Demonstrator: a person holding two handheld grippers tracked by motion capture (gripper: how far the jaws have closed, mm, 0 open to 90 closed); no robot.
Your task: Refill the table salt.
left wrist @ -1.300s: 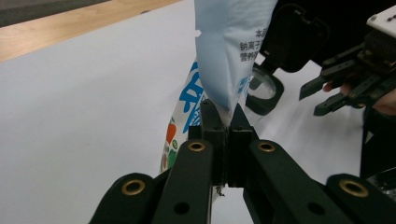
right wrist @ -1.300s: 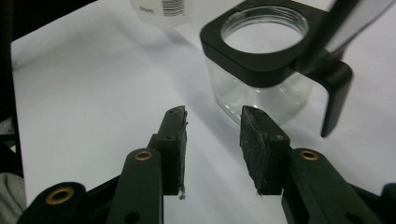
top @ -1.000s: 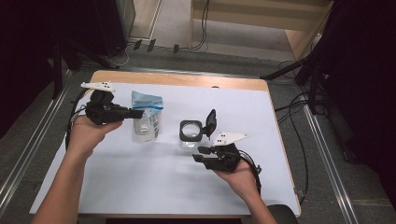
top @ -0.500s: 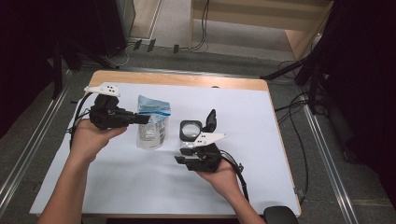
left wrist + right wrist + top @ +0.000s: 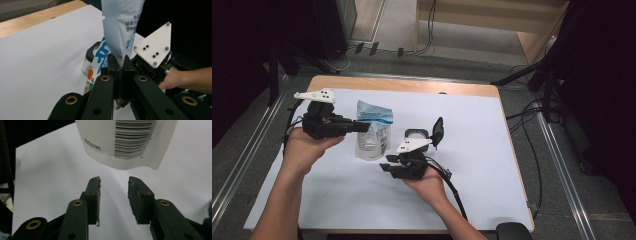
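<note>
I'm pinching the pouch (image 5: pixel 373 132) by its upper edge in the left gripper (image 5: pixel 362 126), lifted off the white table (image 5: pixel 492 150) beside the open jar (image 5: pixel 416 136); my right gripper (image 5: pixel 384 164), jaws apart and empty, has just swung under it to grab the bottom.

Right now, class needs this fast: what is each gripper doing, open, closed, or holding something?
Left gripper: closed on the edge of the pouch, holding it up.
Right gripper: open, holding nothing, just below the pouch.
</note>
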